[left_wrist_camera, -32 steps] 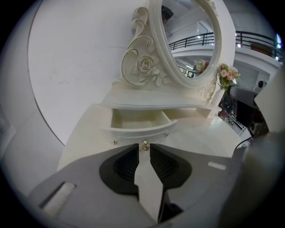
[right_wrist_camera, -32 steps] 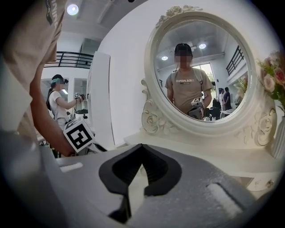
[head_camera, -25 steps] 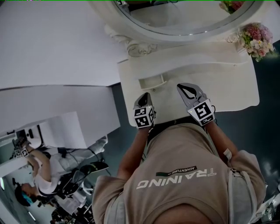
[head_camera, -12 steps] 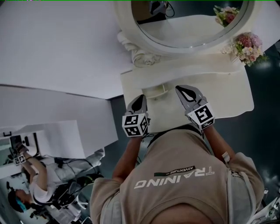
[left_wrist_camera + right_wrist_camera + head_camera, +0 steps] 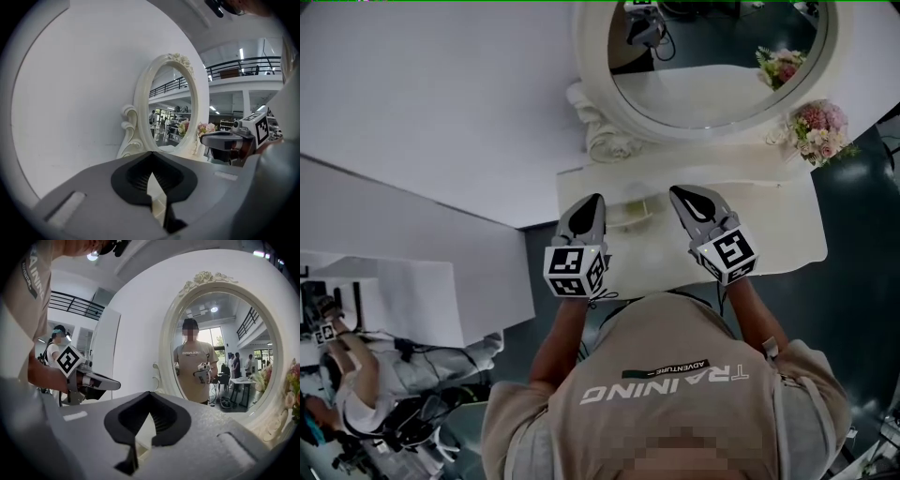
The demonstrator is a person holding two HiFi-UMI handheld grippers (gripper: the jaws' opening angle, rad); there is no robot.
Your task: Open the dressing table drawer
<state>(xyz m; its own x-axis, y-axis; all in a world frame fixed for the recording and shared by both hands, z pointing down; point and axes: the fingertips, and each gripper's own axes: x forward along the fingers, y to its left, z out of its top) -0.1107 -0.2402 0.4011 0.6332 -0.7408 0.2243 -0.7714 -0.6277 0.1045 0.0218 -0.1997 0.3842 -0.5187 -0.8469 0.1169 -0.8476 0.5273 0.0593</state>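
Observation:
The white dressing table stands against the wall under an oval mirror. No drawer front shows in any view; only a small raised tray-like part lies on the tabletop between the grippers. My left gripper hovers over the table's left part, shut and holding nothing, pointing toward the mirror frame. My right gripper hovers beside it over the middle of the top, also shut with nothing in it. In the gripper views the left gripper and the right gripper show their tips meeting.
Pink and white flowers stand at the table's right back corner. A white wall runs along the left. Dark floor lies right of the table. Another person sits at the lower left.
Both grippers have risen above the tabletop and stayed shut. The left one has lifted more and tipped up toward the mirror.

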